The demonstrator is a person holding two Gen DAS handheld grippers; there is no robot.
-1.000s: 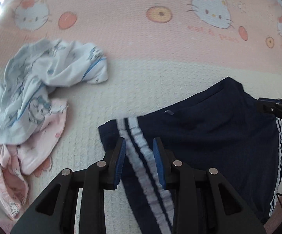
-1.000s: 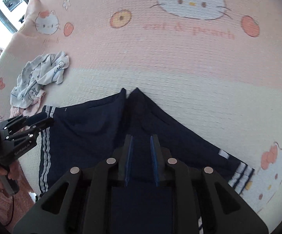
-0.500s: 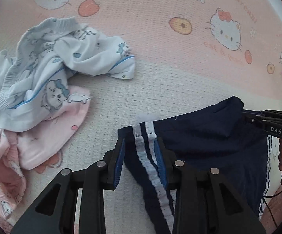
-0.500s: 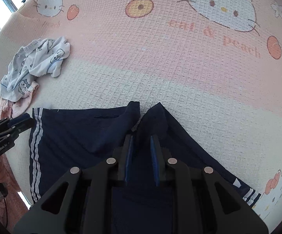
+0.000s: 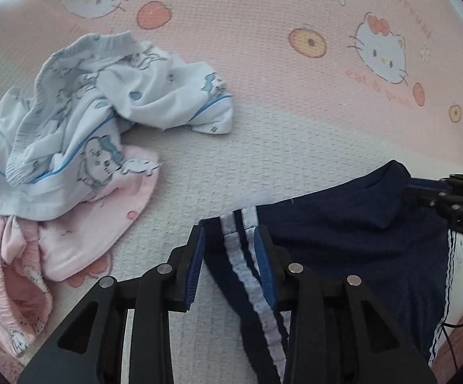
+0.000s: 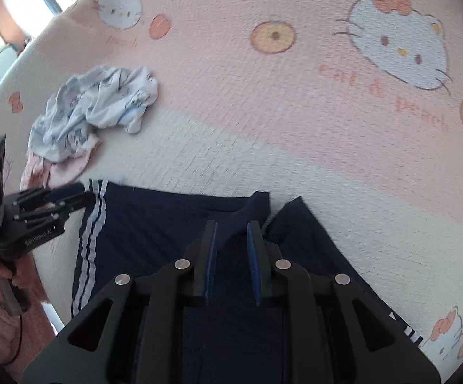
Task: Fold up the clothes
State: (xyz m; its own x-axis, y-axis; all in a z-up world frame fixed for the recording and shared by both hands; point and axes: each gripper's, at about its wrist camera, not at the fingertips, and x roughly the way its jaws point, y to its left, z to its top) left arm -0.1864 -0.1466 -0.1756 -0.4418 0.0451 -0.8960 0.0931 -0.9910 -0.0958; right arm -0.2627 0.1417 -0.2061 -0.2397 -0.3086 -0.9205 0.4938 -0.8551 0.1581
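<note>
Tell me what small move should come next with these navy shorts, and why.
Probably draw the right gripper and its pinched cloth across toward the striped edge, which lies between the left gripper's fingers. The navy shorts lie spread flat on the blanket with both legs apart, so bringing one side over the other would likely make the first fold.

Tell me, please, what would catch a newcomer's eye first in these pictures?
Probably the navy shorts with white side stripes, spread at the near edge of the pink cartoon-cat bedspread. The left gripper straddles the striped edge with its jaws apart, while the right gripper is closed on a navy fold in the middle. Farther left lies a crumpled pile: pale blue printed pyjamas on top of a pink garment.
</note>
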